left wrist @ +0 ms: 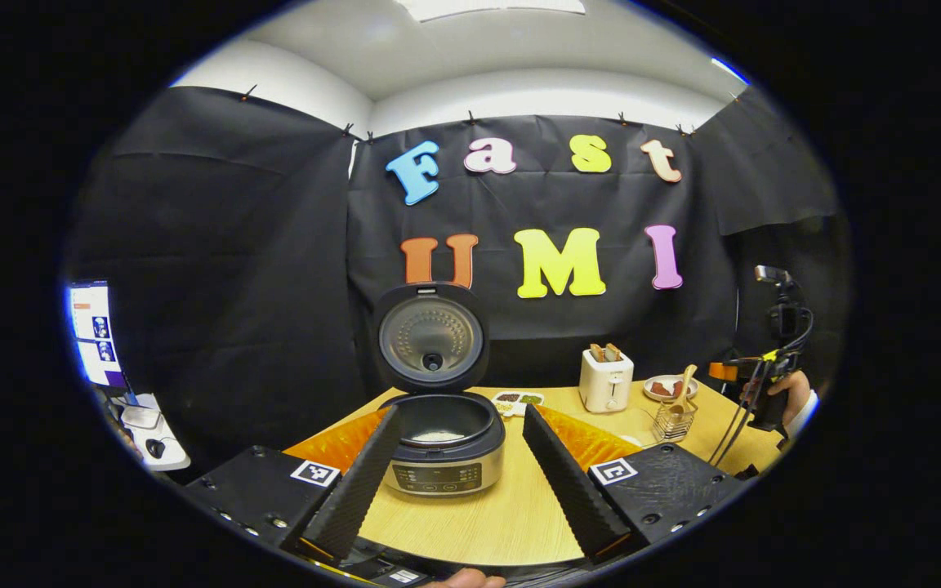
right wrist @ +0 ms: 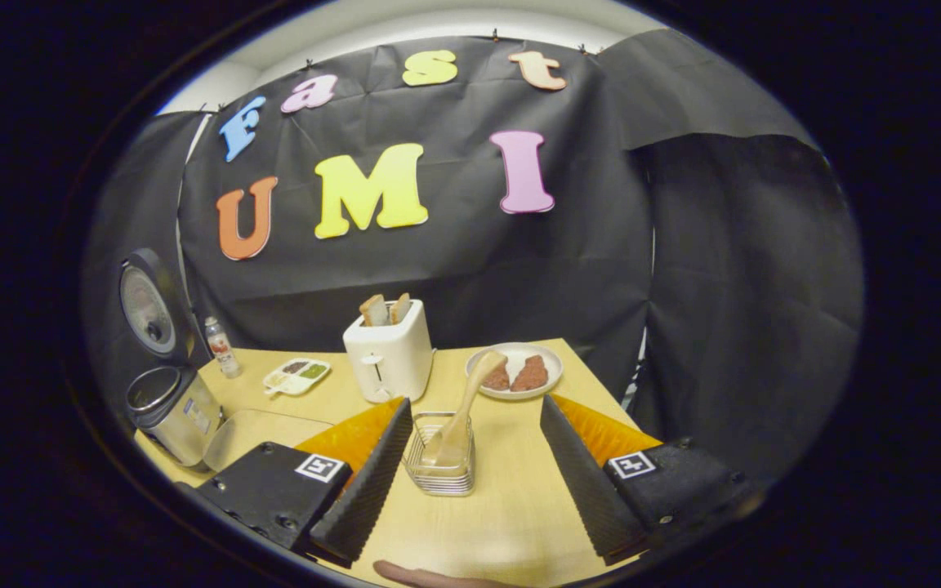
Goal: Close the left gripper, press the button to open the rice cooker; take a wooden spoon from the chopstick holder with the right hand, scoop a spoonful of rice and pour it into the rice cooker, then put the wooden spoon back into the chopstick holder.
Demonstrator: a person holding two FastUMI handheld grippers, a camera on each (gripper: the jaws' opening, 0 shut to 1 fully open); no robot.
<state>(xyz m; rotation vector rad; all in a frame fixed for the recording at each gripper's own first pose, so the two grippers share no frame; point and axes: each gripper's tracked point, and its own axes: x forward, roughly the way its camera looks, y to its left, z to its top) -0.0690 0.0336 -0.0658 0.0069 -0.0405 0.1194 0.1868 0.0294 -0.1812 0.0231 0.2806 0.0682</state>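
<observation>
In the left gripper view, the left gripper (left wrist: 461, 465) has its two fingers wide apart and holds nothing. Between them, a little farther on the wooden table (left wrist: 470, 514), stands the rice cooker (left wrist: 443, 445); the fingers do not touch it. Its lid (left wrist: 430, 336) stands upright and open, and the inner pot looks pale at the bottom, but what is inside is hard to make out. To the right, the wooden spoon (left wrist: 684, 385) leans in the wire chopstick holder (left wrist: 673, 420), near a white toaster (left wrist: 605, 379). At the far right edge a hand holds the right gripper (left wrist: 752, 384); its fingers are too small and dark to judge here.

In the right gripper view, the right gripper (right wrist: 474, 469) is also spread wide, with nothing between the pads. The chopstick holder (right wrist: 440, 465) stands on the table between the fingers, close to the left one, apparently not touching it. The wooden spoon (right wrist: 464, 408) rests in it, tilted toward a plate (right wrist: 519, 371). The rice cooker (right wrist: 172, 412) is at the far left, partly cut off by the edge. A clear container (right wrist: 254, 433) beside it is half hidden behind the gripper body.
</observation>
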